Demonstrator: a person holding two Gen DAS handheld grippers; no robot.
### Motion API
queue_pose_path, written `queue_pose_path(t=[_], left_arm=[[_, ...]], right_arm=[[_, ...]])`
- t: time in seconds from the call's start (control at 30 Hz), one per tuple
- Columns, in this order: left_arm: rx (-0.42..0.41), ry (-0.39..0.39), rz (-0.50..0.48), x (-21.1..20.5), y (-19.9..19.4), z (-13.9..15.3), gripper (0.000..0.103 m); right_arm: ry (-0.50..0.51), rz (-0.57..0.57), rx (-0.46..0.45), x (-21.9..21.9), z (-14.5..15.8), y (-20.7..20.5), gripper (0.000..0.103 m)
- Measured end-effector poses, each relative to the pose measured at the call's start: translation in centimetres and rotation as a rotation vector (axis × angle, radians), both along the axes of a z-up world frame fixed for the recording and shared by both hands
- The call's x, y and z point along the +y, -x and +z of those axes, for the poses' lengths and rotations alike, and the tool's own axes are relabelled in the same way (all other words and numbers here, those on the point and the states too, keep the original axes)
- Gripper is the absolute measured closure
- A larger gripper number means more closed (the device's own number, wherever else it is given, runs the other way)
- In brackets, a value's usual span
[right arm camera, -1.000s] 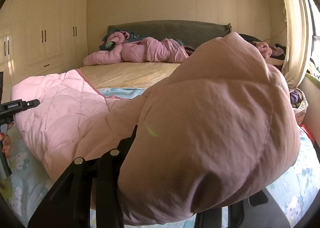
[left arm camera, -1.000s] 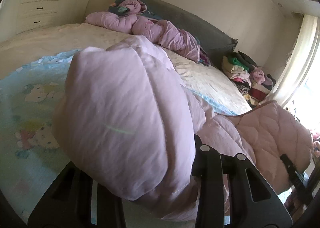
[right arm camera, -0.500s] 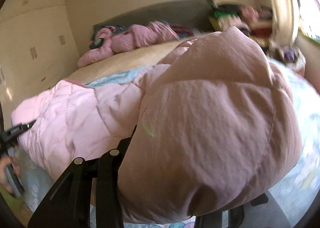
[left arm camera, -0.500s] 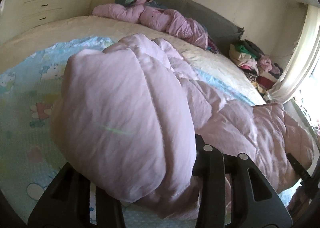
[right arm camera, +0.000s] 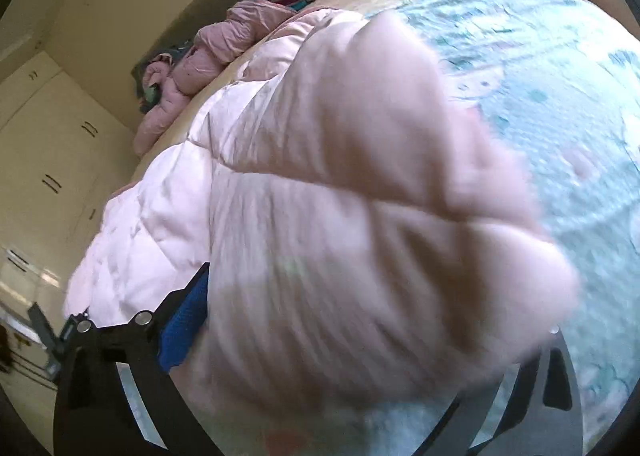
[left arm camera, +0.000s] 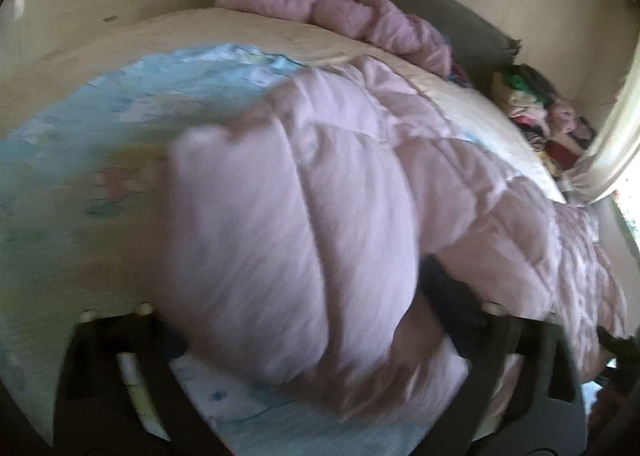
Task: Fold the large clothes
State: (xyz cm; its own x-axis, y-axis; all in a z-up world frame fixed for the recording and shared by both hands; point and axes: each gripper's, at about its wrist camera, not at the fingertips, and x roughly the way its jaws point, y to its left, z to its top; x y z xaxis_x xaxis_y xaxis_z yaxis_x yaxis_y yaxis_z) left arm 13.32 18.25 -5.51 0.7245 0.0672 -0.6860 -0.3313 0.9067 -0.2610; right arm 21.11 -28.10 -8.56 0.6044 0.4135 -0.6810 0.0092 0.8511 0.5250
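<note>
On right view, wardrobe [right arm camera: 52, 160] (left — curtain [left arm camera: 612, 152])

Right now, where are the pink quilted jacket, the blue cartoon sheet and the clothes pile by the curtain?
pink quilted jacket [left arm camera: 288, 224]: left wrist view, puffy bunched end.
blue cartoon sheet [right arm camera: 560, 88]: right wrist view, bare printed stretch.
clothes pile [left arm camera: 532, 112]: left wrist view, middle of the stack.

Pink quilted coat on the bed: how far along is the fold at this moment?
Done: the pink quilted coat is down on the blue cartoon sheet, its padded ends brought forward. In hand: the left gripper and right gripper have just been opening, each with a padded end between its jaws but no longer pinched. Left: the coat looks bunched rather than flat; a second pink garment lies unfolded by the headboard.
</note>
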Motion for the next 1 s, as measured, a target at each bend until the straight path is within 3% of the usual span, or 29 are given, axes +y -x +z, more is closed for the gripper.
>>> queue_pose_path(t=[0.17,0.37,0.5,0.7,1.0], left_arm=[[-0.03,-0.079,-0.001,-0.4,3.3,1.8,0.009],[-0.126,-0.178,-0.03,-2.5,7.7,5.7,0.009],[-0.151,-0.209,-0.068,-4.5,10.4,7.1,0.009],[-0.17,-0.219,-0.129,-7.8,13.7,7.7,0.009],[-0.135,-0.169,-0.171,-11.3,17.0,7.1,0.009]], right_arm=[[0.123,-0.004,-0.056,-1.1,3.2,4.3,0.005],[0.294,0.016,-0.278,0.2,8.1,11.0,0.004],[0.323,0.068,-0.382,1.8,10.8,14.3,0.004],[0.274,0.155,-0.404,3.8,12.5,16.9,0.004],[0.376,0.271,-0.445,8.3,12.1,21.7,0.004]])
